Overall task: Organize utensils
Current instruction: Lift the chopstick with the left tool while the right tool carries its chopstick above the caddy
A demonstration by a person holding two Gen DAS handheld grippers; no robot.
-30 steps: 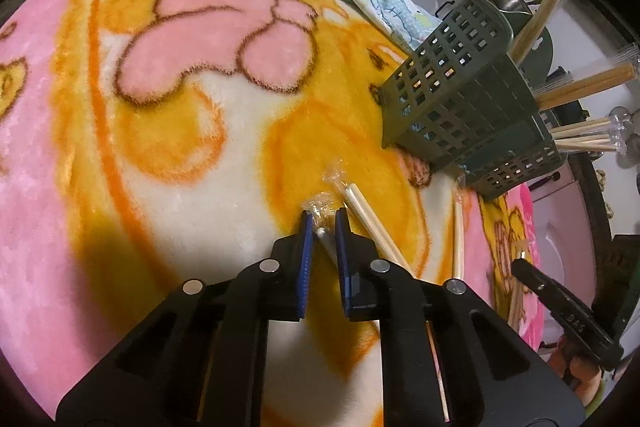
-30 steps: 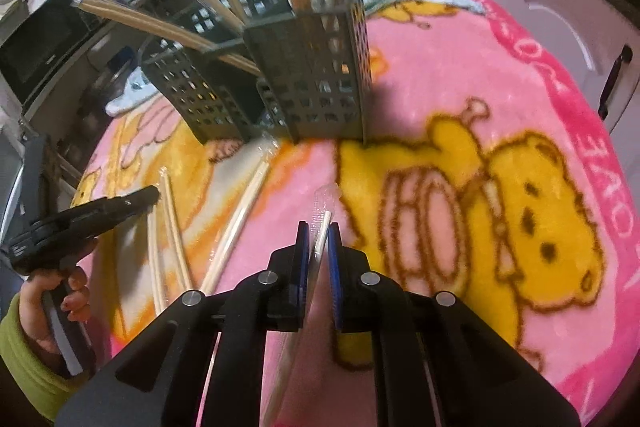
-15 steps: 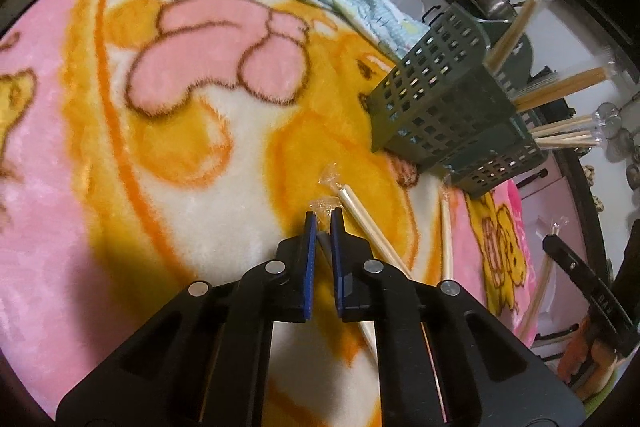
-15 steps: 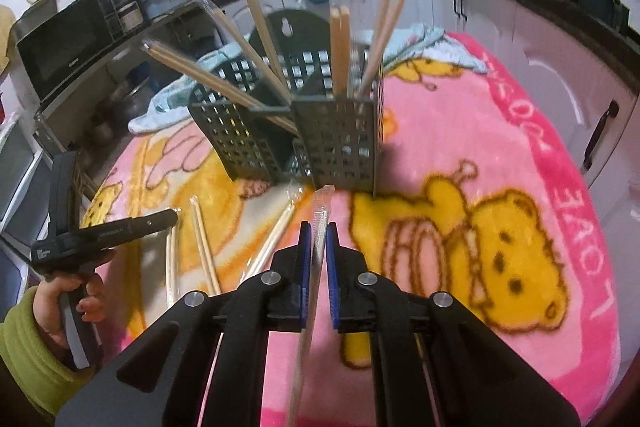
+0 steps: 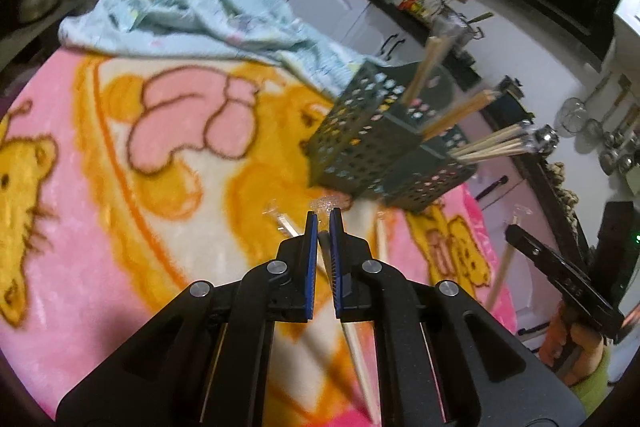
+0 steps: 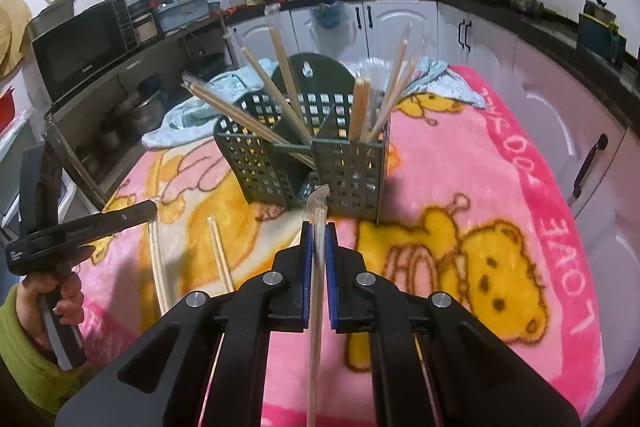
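Note:
A dark green perforated utensil holder [image 6: 312,155] stands on the pink bear blanket [image 6: 460,167] with several wrapped chopstick pairs upright in its compartments; it also shows in the left wrist view [image 5: 384,147]. My right gripper [image 6: 318,227] is shut on a plastic-wrapped chopstick pair [image 6: 317,267], lifted and held in front of the holder. My left gripper [image 5: 324,217] is shut on another wrapped chopstick pair [image 5: 354,343], raised off the blanket, left of the holder. More wrapped pairs lie on the blanket [image 6: 220,255].
A crumpled light blue cloth [image 5: 200,19] lies at the blanket's far edge behind the holder. Another wrapped pair [image 6: 156,263] lies left on the blanket. Kitchen counters and white cabinets [image 6: 400,19] ring the table.
Both grippers have lifted their wrapped chopstick pairs off the blanket and risen. The right one now looks level at the holder; the left one has tilted up and drawn nearer the holder.

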